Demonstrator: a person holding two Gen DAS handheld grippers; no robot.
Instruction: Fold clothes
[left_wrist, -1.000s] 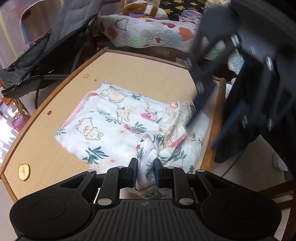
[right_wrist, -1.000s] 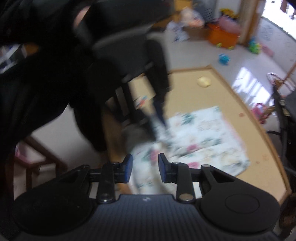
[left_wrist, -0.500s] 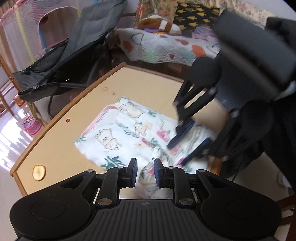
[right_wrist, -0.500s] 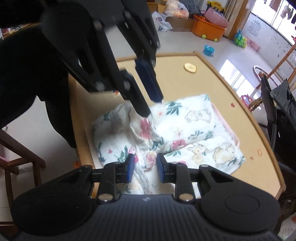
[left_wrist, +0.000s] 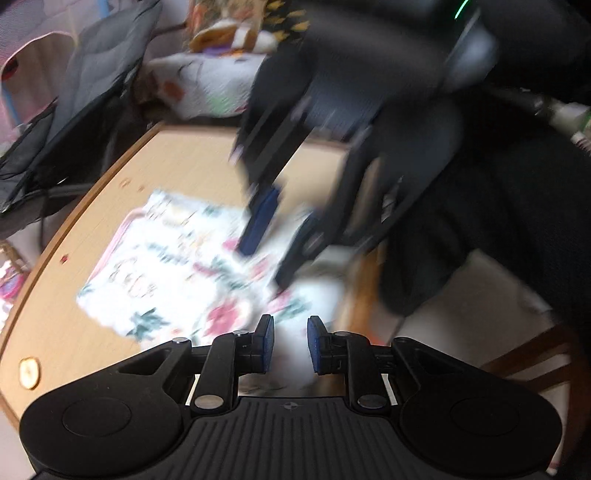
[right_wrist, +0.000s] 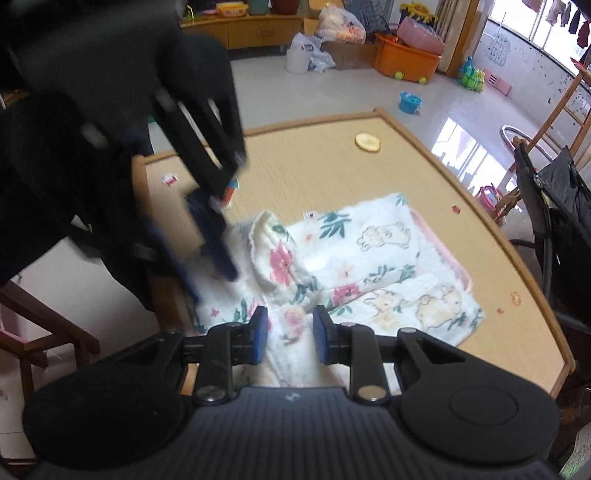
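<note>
Lower centre of both wrist views: each gripper has bunched floral cloth between its blue pads.
Garment: the floral garment (right_wrist: 373, 258) lies on the table (right_wrist: 480, 229), partly folded; its flat half fills the centre-right of the right wrist view, its loose end is gathered at the near table edge, lower left of centre.
Left gripper: the left gripper (left_wrist: 289, 341) stands narrowly parted with white cloth between its pads; the picture is blurred, but it looks clamped on the fabric.
Right gripper: the right gripper (right_wrist: 290, 334) pinches a ridge of the same garment, pads pressed on either side.
Step in hand: judging by the two grips on the loose end, a fold of that end over the flat half.
Next move: likely to lift both corners together, keep them level, carry them toward the flat part and lay them edge to edge.
Caution: the grippers sit close together, so the cloth may sag or twist between them.
</note>
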